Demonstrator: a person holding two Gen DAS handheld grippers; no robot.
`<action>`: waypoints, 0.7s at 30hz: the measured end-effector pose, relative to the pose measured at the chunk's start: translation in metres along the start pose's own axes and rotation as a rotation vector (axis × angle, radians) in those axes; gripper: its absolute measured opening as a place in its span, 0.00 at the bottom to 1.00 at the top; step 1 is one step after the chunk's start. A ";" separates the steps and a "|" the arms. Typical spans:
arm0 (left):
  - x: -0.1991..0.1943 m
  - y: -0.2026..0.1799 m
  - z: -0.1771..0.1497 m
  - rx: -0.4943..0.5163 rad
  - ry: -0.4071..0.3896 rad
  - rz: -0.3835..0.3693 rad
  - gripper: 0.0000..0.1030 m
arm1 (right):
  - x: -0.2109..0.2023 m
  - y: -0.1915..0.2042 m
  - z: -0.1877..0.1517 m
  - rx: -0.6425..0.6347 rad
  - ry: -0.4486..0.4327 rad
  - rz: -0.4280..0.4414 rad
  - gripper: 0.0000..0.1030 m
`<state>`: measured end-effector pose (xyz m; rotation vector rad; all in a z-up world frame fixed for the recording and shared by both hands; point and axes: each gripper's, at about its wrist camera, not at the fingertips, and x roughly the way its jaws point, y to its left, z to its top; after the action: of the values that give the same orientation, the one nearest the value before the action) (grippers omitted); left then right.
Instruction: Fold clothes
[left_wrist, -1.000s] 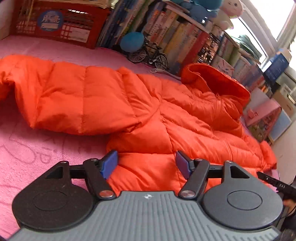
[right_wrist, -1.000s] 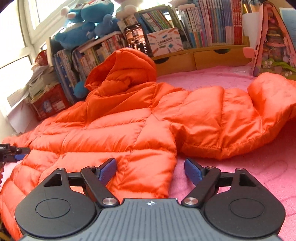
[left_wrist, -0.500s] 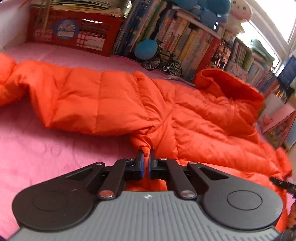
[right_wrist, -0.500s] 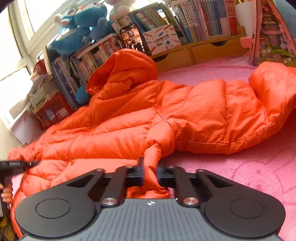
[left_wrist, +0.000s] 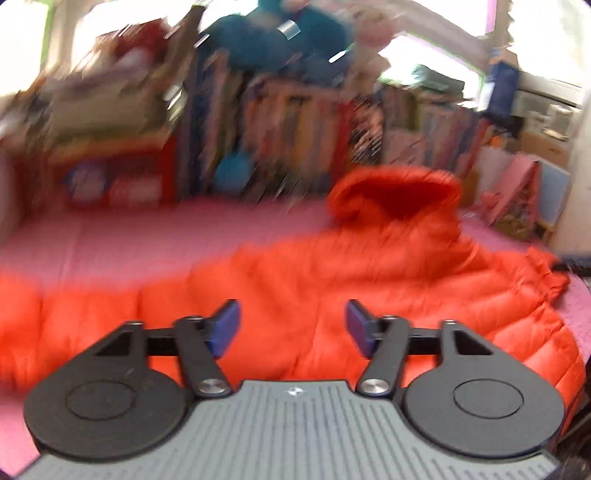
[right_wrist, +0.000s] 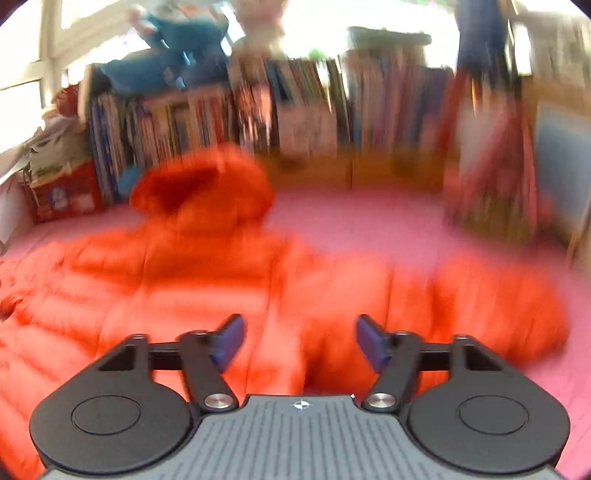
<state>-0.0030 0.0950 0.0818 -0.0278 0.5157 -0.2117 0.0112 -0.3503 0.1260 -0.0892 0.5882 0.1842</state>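
An orange puffer jacket (left_wrist: 369, 280) lies spread on a pink mat, its hood (left_wrist: 395, 199) raised at the back. In the left wrist view my left gripper (left_wrist: 291, 325) is open above the jacket's body, nothing between its blue pads. The right wrist view shows the same jacket (right_wrist: 166, 280) with the hood (right_wrist: 203, 184) at the left and a sleeve running off to the right. My right gripper (right_wrist: 299, 341) is open over the jacket, holding nothing. Both views are blurred by motion.
The pink mat (left_wrist: 147, 236) stretches around the jacket. Shelves packed with books (right_wrist: 314, 107) line the back, with blue plush toys (left_wrist: 280, 40) on top. A red crate (left_wrist: 110, 177) stands at the back left. A pink toy box (left_wrist: 517, 195) sits at the right.
Half a second ago both grippers were shut on pinches of the jacket. Both have now let go and opened, and both have lifted and swung, which blurs the views.
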 end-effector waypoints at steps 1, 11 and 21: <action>0.010 -0.006 0.012 0.028 -0.029 -0.018 0.73 | 0.004 0.007 0.014 -0.054 -0.044 -0.011 0.73; 0.185 -0.096 0.076 0.270 -0.109 -0.061 0.83 | 0.117 0.082 0.085 -0.362 -0.259 -0.132 0.79; 0.232 -0.085 0.092 0.211 -0.318 0.444 0.70 | 0.176 0.102 0.103 -0.402 -0.480 -0.406 0.12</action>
<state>0.2225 -0.0392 0.0562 0.2539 0.1707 0.1732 0.1907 -0.2105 0.1095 -0.5347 0.0399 -0.0759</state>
